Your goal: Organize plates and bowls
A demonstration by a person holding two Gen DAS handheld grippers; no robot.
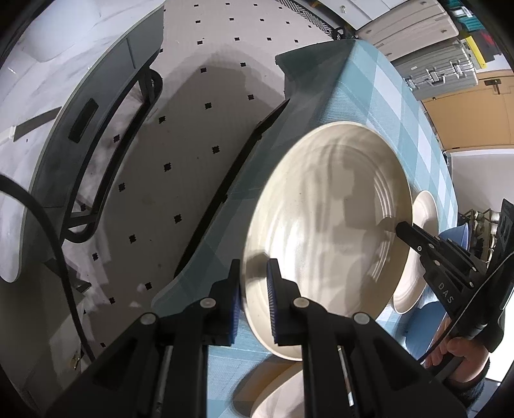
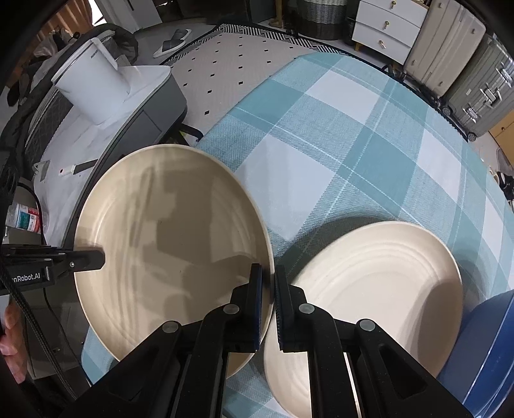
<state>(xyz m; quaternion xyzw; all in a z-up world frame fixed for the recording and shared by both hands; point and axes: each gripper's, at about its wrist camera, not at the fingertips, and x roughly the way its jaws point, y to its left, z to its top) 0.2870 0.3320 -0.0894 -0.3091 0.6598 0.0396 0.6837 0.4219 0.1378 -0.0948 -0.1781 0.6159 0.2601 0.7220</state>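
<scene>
A cream plate (image 1: 327, 231) (image 2: 167, 244) is held above the teal checked tablecloth (image 2: 337, 144) by both grippers. My left gripper (image 1: 253, 289) is shut on its near rim in the left wrist view. My right gripper (image 2: 268, 289) is shut on the opposite rim. The left gripper shows in the right wrist view (image 2: 86, 258), the right gripper in the left wrist view (image 1: 404, 230). A second cream plate (image 2: 369, 295) (image 1: 420, 257) lies on the cloth beside it. A blue bowl (image 2: 488, 353) sits at the right. Another pale dish (image 1: 276, 398) shows partly below the left gripper.
The table edge (image 1: 225, 199) drops to a dotted rug (image 1: 180, 154). A grey side table (image 2: 138, 106) with a white container (image 2: 93, 86) stands to the left. Suitcases (image 2: 465, 70) and a white drawer unit (image 2: 385, 25) stand beyond the table.
</scene>
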